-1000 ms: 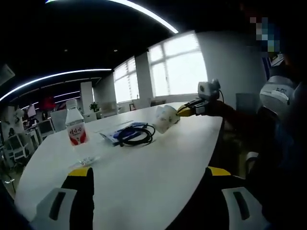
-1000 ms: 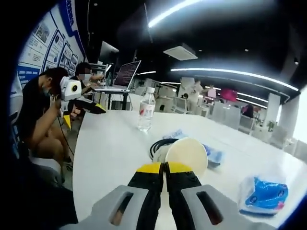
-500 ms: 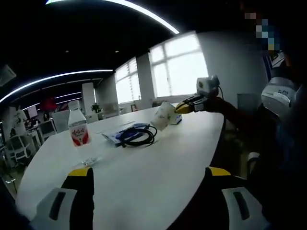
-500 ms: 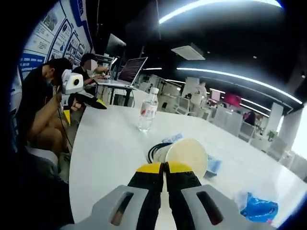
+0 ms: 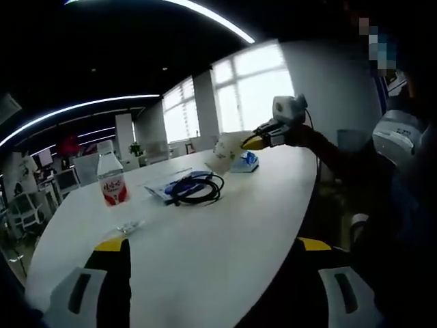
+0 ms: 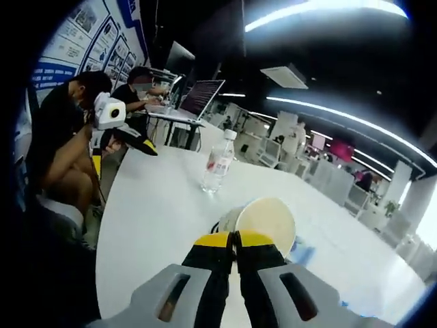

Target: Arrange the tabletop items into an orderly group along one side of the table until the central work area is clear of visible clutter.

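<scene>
Right gripper (image 6: pixel 235 239) clamps the paper cup's (image 6: pixel 268 220) rim (held aloft); left gripper (image 5: pixel 213 244) gapes wide

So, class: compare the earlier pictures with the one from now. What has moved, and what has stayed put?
The right gripper, shut on the paper cup, has lifted it off the white table, up and toward the windows. The water bottle, the black cable and the blue packet lie where they were. The left gripper stays open and low over the table.
</scene>
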Tool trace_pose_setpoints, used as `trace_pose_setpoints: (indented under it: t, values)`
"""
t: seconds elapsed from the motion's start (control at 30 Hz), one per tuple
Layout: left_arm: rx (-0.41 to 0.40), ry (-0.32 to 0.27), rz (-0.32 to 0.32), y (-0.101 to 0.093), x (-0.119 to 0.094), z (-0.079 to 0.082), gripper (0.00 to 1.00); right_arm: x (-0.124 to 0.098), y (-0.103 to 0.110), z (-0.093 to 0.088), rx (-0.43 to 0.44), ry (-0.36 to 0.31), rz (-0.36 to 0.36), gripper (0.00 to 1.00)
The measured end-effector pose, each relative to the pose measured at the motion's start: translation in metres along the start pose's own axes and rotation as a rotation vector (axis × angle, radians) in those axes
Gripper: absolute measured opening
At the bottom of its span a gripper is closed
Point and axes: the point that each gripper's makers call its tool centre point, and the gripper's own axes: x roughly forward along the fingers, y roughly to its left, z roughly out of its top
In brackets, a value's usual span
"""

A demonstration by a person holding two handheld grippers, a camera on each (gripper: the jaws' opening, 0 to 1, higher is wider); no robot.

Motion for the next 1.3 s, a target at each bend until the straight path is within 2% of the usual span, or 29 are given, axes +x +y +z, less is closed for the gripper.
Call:
trace_pose_setpoints:
  t: [0.2, 0.4, 1.3]
  values:
    - [-0.028, 0.019, -0.014, -0.003, 0.000, -0.005, 1.00, 0.007, 0.000, 0.014, -0.073, 0.022, 0.030, 0.00]
    - [-0.032, 0.018, -0.015, -0.004, 0.000, -0.007, 1.00, 0.015, 0.006, 0.026, -0.098, 0.022, 0.080, 0.00]
    - [-0.029, 0.015, 0.004, -0.005, -0.011, -0.015, 1.00, 0.056, 0.017, 0.046, -0.253, 0.116, 0.209, 0.00]
